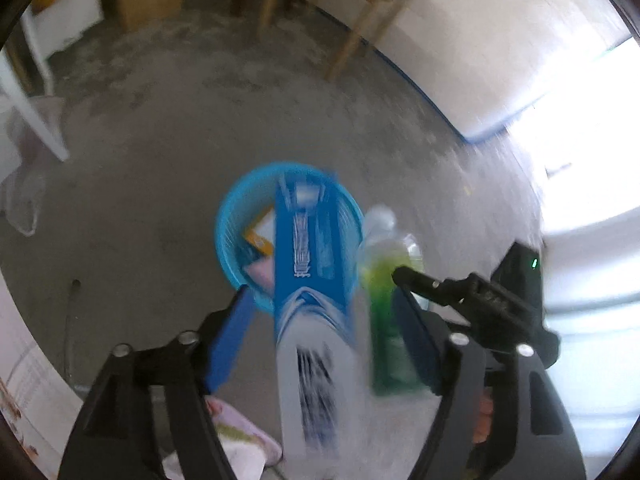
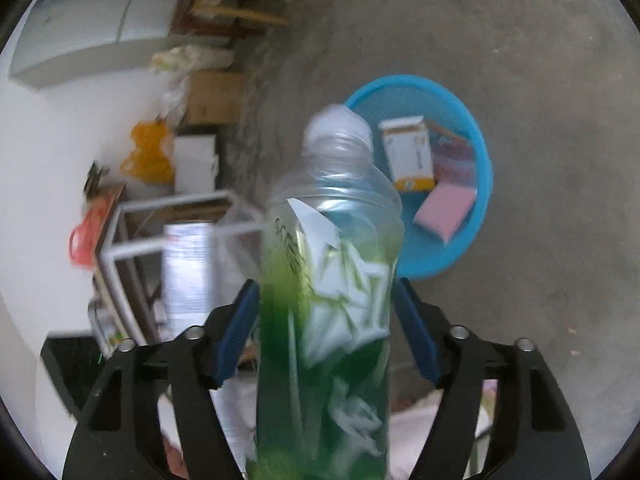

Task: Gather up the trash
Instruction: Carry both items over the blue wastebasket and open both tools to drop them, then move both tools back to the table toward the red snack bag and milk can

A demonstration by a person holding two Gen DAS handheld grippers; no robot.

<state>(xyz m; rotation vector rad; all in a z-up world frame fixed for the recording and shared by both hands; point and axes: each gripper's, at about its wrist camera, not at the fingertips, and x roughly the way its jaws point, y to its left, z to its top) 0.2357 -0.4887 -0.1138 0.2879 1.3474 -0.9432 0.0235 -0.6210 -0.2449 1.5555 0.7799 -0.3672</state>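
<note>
My left gripper [image 1: 320, 320] stands wide, the blue-and-white carton [image 1: 312, 304] loose between its fingers; my right gripper [image 2: 324, 316] holds the green-labelled bottle [image 2: 332, 280]. Drop-off step; next, bottle over the blue basket [image 2: 468, 128], I judge.

Bare floor [image 1: 280, 112] around basket [image 1: 230, 220]; clutter [image 2: 160, 200] far left.

Motion blur smeared the print on the blue-and-white box [image 1: 310, 300], leaving it unreadable. The box hid part of the blue basket [image 1: 232, 216]. The green bottle [image 2: 328, 300] ran off the lower frame edge; its label text was indistinct.
</note>
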